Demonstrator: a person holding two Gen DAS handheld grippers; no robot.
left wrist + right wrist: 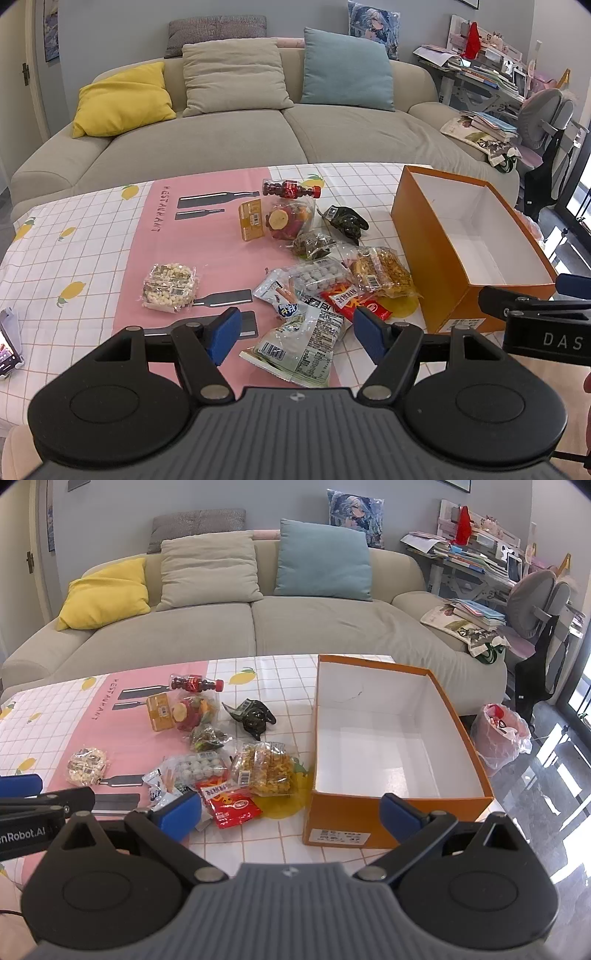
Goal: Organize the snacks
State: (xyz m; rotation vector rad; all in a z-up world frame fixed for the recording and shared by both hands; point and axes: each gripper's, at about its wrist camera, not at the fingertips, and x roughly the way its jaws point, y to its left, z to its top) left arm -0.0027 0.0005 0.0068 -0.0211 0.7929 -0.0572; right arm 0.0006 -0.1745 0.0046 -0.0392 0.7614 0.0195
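Left wrist view: left gripper (293,332) jaws apart, empty, snack packets (317,280) lying just ahead. Right gripper (290,810) jaws apart, empty; orange box (399,812) just beyond, nothing inside. Sorting not begun; all snacks remain.

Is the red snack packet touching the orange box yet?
Apart. The right wrist view shows bare tablecloth between the red snack packet and the orange box; the left wrist view agrees.

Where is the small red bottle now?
The small red bottle lies on its side at the far end of the snack pile, just behind the fruit pack, left of the orange box.
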